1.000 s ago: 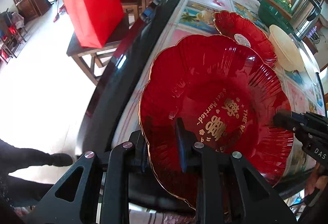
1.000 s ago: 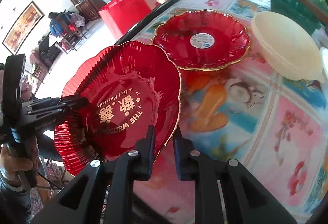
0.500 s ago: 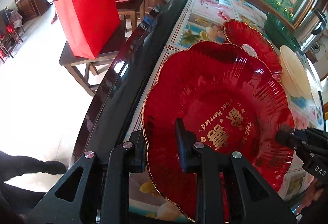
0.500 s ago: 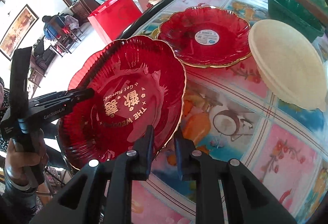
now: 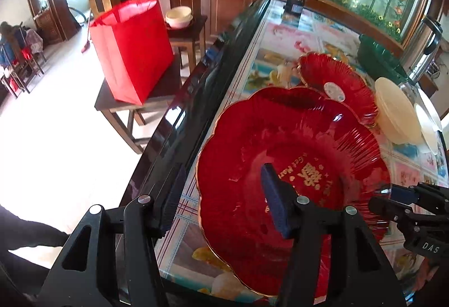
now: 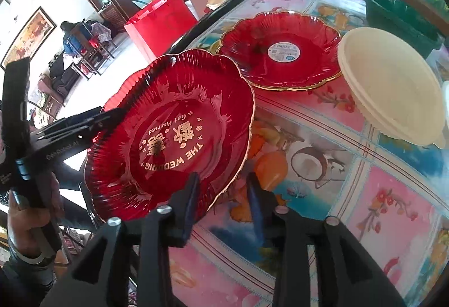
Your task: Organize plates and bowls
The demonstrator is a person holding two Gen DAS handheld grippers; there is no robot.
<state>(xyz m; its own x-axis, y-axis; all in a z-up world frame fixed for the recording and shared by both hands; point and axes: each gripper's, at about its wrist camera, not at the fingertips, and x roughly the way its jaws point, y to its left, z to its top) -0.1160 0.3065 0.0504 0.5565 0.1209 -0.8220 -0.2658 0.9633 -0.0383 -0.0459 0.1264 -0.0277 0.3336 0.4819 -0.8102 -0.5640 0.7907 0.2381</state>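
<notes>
Two sets of tongs stand open around one dish. The left gripper (image 5: 224, 175) has its jaws spread wide, with the near rim of the wedding plate (image 5: 280, 152) passing between them and neither pad pressing on it. The right gripper (image 6: 224, 180) is likewise parted astride the opposite rim, so nothing is clamped. The wedding plate seems to rest on the table (image 6: 378, 208) close to its dark edge; whether it overhangs that edge I cannot tell.

Just beyond the wedding plate, touching or nearly so, lies a second red plate (image 6: 280, 54) with a round label in its well. To the right of that plate sits an upturned cream bowl (image 6: 393, 88), and behind the bowl a green basin (image 6: 401, 15). Well off to the wedding plate's left, past the table edge, a red bag (image 5: 132, 46) stands on a stool.

The step looks like nesting the wedding plate onto its twin. To do it well, close both jaws squarely on the fluted rim before lifting and keep the two grips level so the glossy plastic does not twist out. Carry the plate clear of the twin's gilt lip, centre it, then lower it flat; steer it away from the cream bowl.
</notes>
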